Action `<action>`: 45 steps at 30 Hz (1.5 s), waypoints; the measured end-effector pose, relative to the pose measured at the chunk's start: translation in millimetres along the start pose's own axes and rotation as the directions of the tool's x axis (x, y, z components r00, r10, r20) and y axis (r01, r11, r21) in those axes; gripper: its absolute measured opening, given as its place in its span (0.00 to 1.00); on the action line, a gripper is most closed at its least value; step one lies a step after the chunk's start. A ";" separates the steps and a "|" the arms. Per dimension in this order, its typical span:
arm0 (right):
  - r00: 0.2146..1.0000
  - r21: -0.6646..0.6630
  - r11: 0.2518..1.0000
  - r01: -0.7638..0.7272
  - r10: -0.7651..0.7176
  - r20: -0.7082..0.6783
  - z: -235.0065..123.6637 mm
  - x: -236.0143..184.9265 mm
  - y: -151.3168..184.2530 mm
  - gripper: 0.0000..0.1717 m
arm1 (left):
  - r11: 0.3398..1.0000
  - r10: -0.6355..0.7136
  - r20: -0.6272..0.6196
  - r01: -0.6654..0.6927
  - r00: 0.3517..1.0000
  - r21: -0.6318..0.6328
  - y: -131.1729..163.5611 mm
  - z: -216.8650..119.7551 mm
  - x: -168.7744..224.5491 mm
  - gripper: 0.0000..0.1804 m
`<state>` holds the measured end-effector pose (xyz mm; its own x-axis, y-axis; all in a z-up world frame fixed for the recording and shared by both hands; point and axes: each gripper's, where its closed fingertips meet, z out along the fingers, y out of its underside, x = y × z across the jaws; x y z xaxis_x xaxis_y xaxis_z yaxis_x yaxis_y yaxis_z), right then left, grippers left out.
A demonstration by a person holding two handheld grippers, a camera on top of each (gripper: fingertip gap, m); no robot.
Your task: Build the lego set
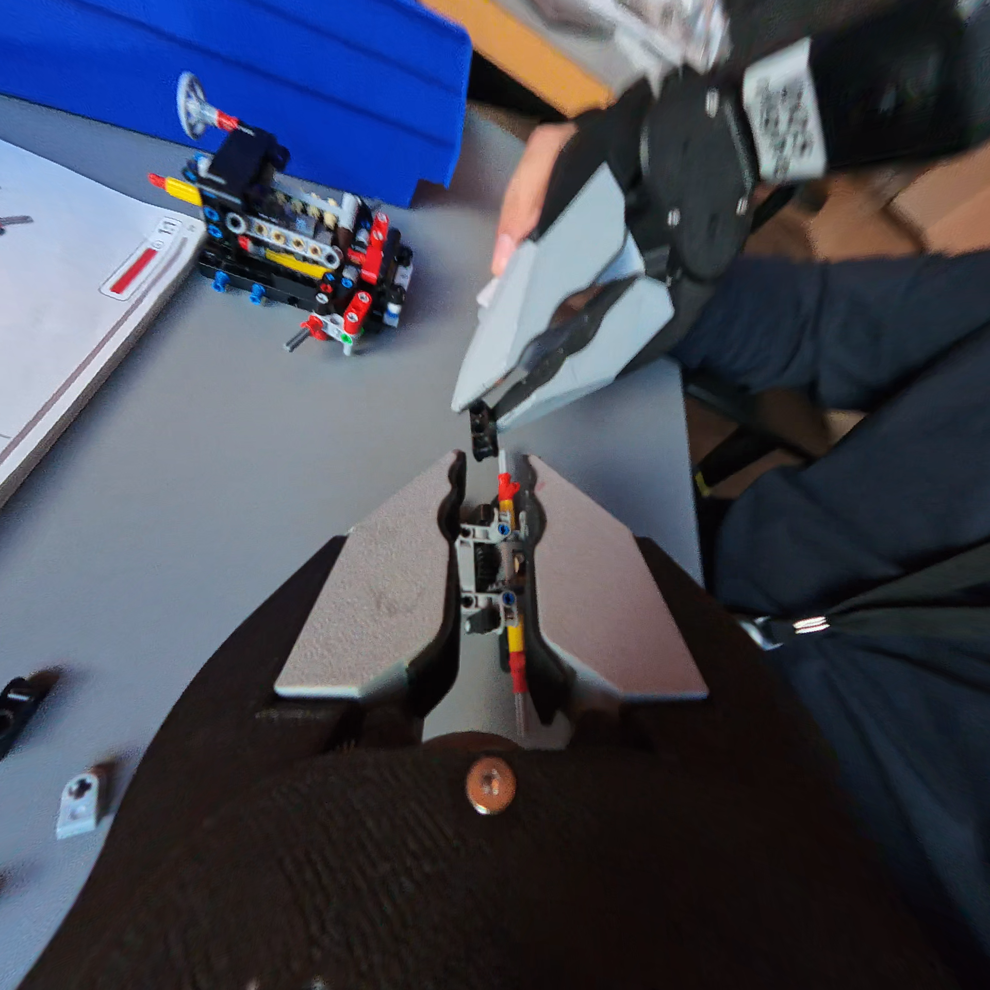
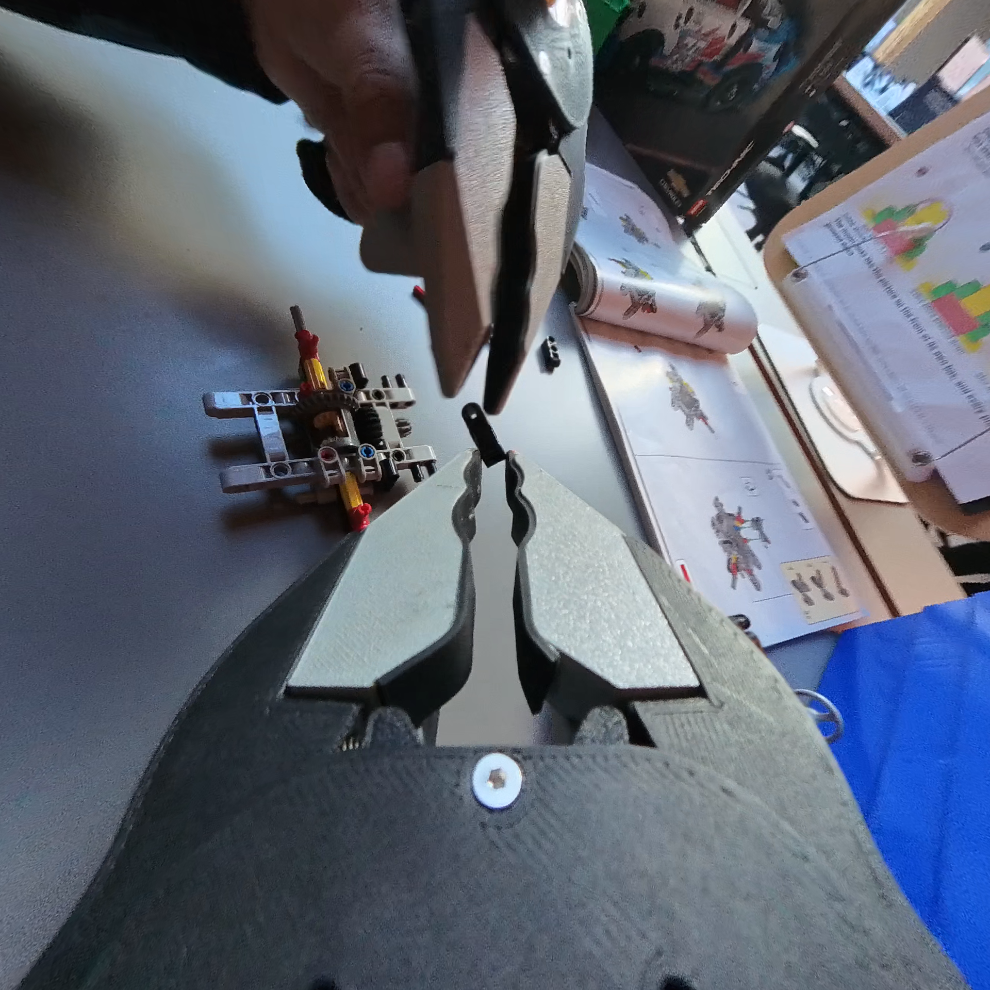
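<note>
My right gripper [image 2: 492,458] is shut on a small black connector piece [image 2: 484,435], which sticks out beyond its tips. It also shows in the left wrist view [image 1: 483,438], hanging from the right gripper [image 1: 482,413]. My left gripper [image 1: 493,463] is open and empty, its tips close to the black piece. In the right wrist view the left gripper [image 2: 471,396] hovers above the table. A grey gear assembly [image 2: 316,428] with red and yellow axle parts lies on the grey table [image 2: 134,562]. In the left wrist view it shows through the jaw gap [image 1: 495,568], untouched.
A larger black, red and yellow model [image 1: 300,252] stands by a blue bin [image 1: 321,80]. An open instruction booklet [image 2: 723,509] lies at the right. Loose parts lie about: a grey connector [image 1: 80,798], a black piece [image 1: 21,702], a short black beam [image 2: 550,351]. A person's hand [image 2: 348,80] holds the left gripper. Less than 4 cm separates the two grippers' tips.
</note>
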<state>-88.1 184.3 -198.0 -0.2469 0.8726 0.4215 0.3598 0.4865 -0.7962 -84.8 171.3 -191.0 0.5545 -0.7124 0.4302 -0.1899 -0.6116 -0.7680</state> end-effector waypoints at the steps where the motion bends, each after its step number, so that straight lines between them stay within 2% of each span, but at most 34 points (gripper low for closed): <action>1: 1.000 -0.002 1.000 0.022 -0.022 -0.015 -0.1 0.1 -0.8 0.03 | 0.999 -0.039 -0.023 0.039 0.999 0.031 -4.6 -3.4 -0.4 0.08; 3: 0.998 -0.006 0.998 0.055 -0.055 -0.042 -0.3 0.6 -2.6 0.03 | 0.995 -0.090 -0.078 0.094 0.993 0.039 -5.5 -4.7 2.8 0.07; 6: 0.994 -0.013 0.996 0.089 -0.089 -0.060 -0.3 0.0 -3.3 0.03 | 0.996 -0.086 -0.058 0.085 0.995 -0.027 6.7 2.9 0.9 0.08; 8: 0.991 -0.028 0.993 0.112 -0.114 -0.068 0.2 -0.8 -1.7 0.03 | 0.999 -0.044 -0.035 0.043 0.998 -0.013 5.6 4.3 0.5 0.01; 9: 0.989 -0.033 0.992 0.125 -0.127 -0.078 0.3 -0.4 -1.4 0.03 | 1.000 -0.025 -0.019 0.025 1.000 -0.003 4.0 3.3 -0.9 0.00; 14: 0.983 -0.051 0.986 0.158 -0.162 -0.089 0.4 -1.4 0.0 0.03 | 1.000 0.020 0.031 -0.020 0.999 0.001 4.0 3.1 -1.4 0.00; 17: 0.971 -0.072 0.975 0.212 -0.219 -0.100 2.1 -4.8 -0.1 0.03 | 0.999 -0.036 0.001 0.036 0.999 -0.006 7.4 4.6 2.7 0.00; 19: 0.965 -0.081 0.969 0.233 -0.241 -0.103 3.3 -6.9 -0.5 0.03 | 0.996 -0.083 -0.047 0.084 0.995 0.003 7.5 5.2 6.3 0.04; 21: 0.961 -0.092 0.965 0.245 -0.255 -0.111 3.6 -6.6 0.7 0.03 | 0.996 -0.092 -0.043 0.092 0.995 0.006 8.9 6.0 4.1 0.05; 23: 0.957 -0.094 0.963 0.253 -0.263 -0.120 3.0 -6.0 0.3 0.03 | 0.997 -0.073 -0.036 0.074 0.997 0.008 9.5 6.6 4.6 0.00; 30: 0.941 -0.115 0.948 0.296 -0.311 -0.136 3.2 -7.0 1.0 0.03 | 1.000 0.019 0.044 -0.019 0.999 0.015 9.4 5.8 1.7 0.00; 34: 0.924 -0.136 0.931 0.338 -0.356 -0.141 4.7 -9.5 1.1 0.03 | 0.999 -0.052 -0.032 0.053 0.998 0.007 12.2 7.0 9.5 0.00; 35: 0.920 -0.142 0.927 0.346 -0.365 -0.143 5.0 -9.9 1.3 0.03 | 0.998 -0.060 -0.027 0.060 0.998 0.009 12.6 6.6 7.7 0.01; 38: 0.909 -0.162 0.915 0.369 -0.392 -0.142 6.7 -11.8 2.7 0.03 | 0.996 -0.093 -0.019 0.093 0.995 0.007 13.3 6.0 4.4 0.11; 43: 0.895 -0.211 0.897 0.389 -0.422 -0.145 9.6 -11.4 8.1 0.03 | 0.997 -0.081 0.005 0.081 0.997 0.000 11.8 10.3 5.9 0.10; 45: 0.894 -0.221 0.895 0.386 -0.423 -0.150 9.7 -10.5 9.4 0.03 | 0.998 -0.059 0.051 0.059 0.997 -0.011 13.7 10.2 0.6 0.05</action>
<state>-90.8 179.3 -214.1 -0.2381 0.5810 0.7783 0.4258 0.7827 -0.4540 -78.8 166.0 -206.2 0.6054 -0.6568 0.4496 -0.1660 -0.6566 -0.7357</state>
